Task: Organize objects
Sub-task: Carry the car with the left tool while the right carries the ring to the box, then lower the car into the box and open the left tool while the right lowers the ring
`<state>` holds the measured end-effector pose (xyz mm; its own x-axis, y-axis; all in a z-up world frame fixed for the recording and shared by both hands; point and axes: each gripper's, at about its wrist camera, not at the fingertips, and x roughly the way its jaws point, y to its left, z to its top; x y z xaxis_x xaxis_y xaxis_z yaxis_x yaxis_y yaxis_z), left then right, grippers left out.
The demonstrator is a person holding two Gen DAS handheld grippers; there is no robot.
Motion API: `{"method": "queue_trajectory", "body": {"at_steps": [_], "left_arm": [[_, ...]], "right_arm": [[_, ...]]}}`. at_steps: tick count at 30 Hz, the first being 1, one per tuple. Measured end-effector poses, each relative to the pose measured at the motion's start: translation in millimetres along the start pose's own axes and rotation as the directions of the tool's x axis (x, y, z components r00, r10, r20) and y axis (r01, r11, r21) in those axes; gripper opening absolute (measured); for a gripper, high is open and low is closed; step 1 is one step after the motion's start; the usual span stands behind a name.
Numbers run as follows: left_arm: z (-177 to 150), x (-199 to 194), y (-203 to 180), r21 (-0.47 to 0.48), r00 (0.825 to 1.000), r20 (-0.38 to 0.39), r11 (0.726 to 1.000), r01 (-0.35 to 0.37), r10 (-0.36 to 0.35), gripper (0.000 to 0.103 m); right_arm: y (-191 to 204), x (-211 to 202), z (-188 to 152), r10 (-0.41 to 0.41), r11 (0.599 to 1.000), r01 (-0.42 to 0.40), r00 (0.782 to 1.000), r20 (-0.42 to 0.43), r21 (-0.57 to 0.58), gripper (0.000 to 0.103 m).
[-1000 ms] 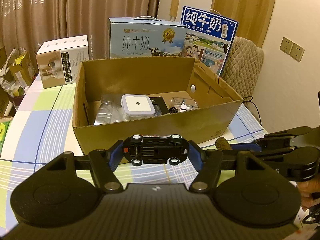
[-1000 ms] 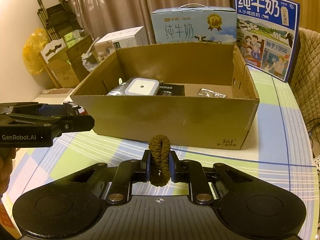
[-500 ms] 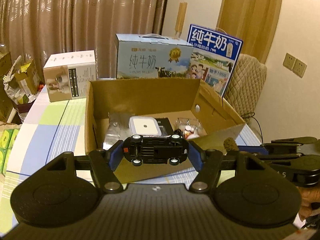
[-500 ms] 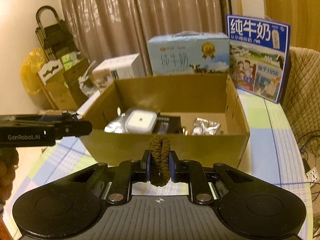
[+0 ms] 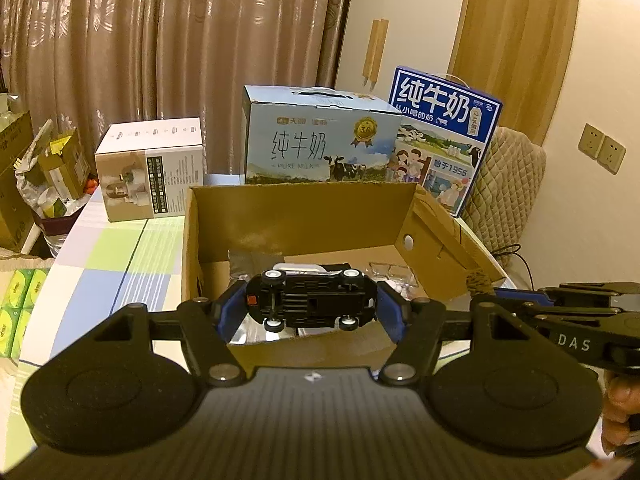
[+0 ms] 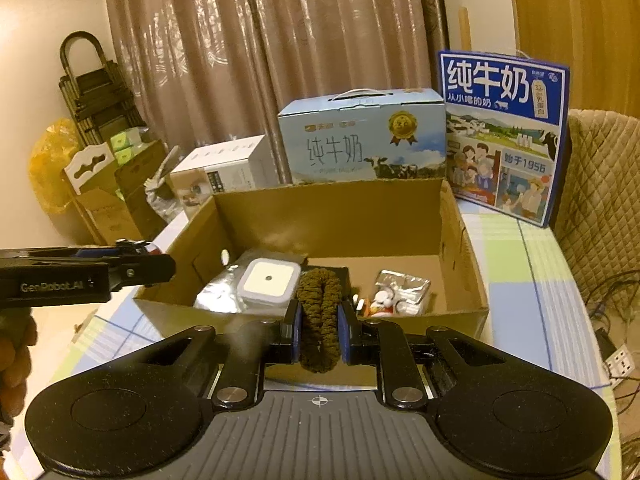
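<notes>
My left gripper is shut on a black toy car, held sideways with its underside and white wheels facing the camera, above the near wall of an open cardboard box. My right gripper is shut on a brown braided rope loop, also over the near wall of the cardboard box. Inside the box lie a white square device, silver foil packets and a black item. In the left wrist view the right gripper enters from the right; in the right wrist view the left gripper enters from the left.
Behind the box stand two blue milk cartons and a white product box on the checked tablecloth. A quilted chair is at the right, curtains behind, cluttered boxes and a folded trolley at the left.
Both grippers have risen and come closer over the box with their objects still held; the box's inside now shows more fully below them.
</notes>
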<state>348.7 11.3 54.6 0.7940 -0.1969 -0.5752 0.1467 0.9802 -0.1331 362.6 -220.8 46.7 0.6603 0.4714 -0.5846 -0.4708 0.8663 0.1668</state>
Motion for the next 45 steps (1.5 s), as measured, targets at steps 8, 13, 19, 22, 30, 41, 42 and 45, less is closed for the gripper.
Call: {"method": "queue_trajectory", "body": {"at_steps": [8, 13, 19, 22, 30, 41, 42, 45], "left_arm": [[12, 12, 6, -0.015, 1.000, 0.003, 1.000, -0.011, 0.011, 0.063], [23, 21, 11, -0.028, 1.000, 0.013, 0.999, -0.015, 0.016, 0.063], [30, 38, 18, -0.045, 0.999, 0.003, 0.998, -0.034, 0.034, 0.063], [31, 47, 19, -0.045, 0.999, -0.009, 0.998, -0.043, 0.042, 0.063], [24, 66, 24, -0.030, 0.996, -0.048, 0.997, -0.076, 0.074, 0.063], [24, 65, 23, -0.030, 0.996, -0.043, 0.997, -0.073, 0.072, 0.063], [24, 65, 23, -0.030, 0.997, -0.043, 0.997, -0.072, 0.070, 0.063], [23, 67, 22, -0.028, 0.997, -0.046, 0.997, -0.068, 0.067, 0.064]], "right_arm": [[-8, 18, 19, -0.019, 1.000, 0.019, 1.000, 0.011, 0.003, 0.015], [-7, 32, 29, -0.024, 1.000, 0.024, 1.000, 0.015, -0.004, 0.015], [-12, 48, 37, -0.025, 1.000, 0.025, 1.000, 0.013, 0.010, 0.015], [-14, 55, 39, -0.024, 1.000, 0.024, 1.000, 0.007, 0.019, 0.015], [-19, 62, 36, -0.032, 0.999, 0.032, 0.999, -0.010, 0.029, 0.015], [-18, 62, 36, -0.029, 0.999, 0.029, 1.000, -0.008, 0.028, 0.015], [-17, 62, 36, -0.029, 0.999, 0.029, 1.000, -0.009, 0.028, 0.015], [-16, 62, 36, -0.029, 0.999, 0.029, 1.000, -0.011, 0.028, 0.015]]}}
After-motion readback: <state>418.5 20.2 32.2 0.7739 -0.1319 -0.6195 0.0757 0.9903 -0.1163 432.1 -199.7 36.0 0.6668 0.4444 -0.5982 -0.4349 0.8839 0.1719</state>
